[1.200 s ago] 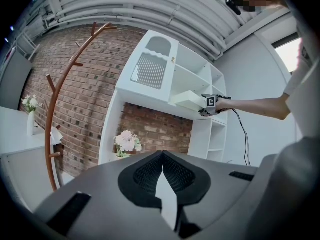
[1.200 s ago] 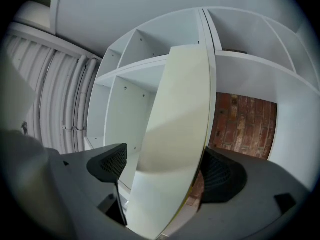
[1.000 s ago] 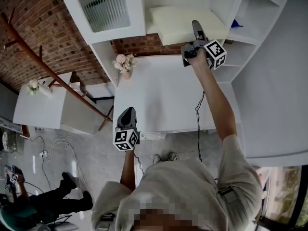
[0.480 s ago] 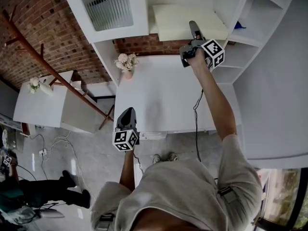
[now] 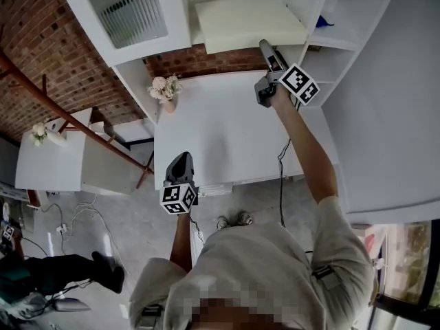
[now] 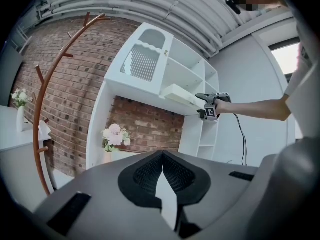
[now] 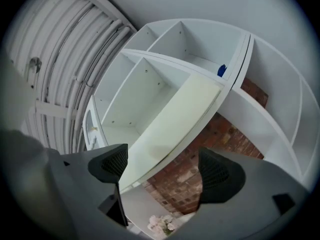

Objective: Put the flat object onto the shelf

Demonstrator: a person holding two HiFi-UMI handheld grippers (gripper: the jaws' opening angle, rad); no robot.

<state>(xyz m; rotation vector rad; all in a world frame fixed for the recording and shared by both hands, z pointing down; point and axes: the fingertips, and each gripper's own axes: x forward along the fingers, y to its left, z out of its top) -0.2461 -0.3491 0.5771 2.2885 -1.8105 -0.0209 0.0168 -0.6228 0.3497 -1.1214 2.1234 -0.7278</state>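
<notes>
Right tongs had backed off the flat object, jaws wide & empty; it lay on the shelf. Left tongs closed, idle. Placement prob. done.

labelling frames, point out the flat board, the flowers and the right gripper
flat board [image 5: 240,25], head view, its broad face
flowers [image 5: 163,86], head view, the blooms
right gripper [image 7: 163,168], right gripper view, between its jaws
</notes>
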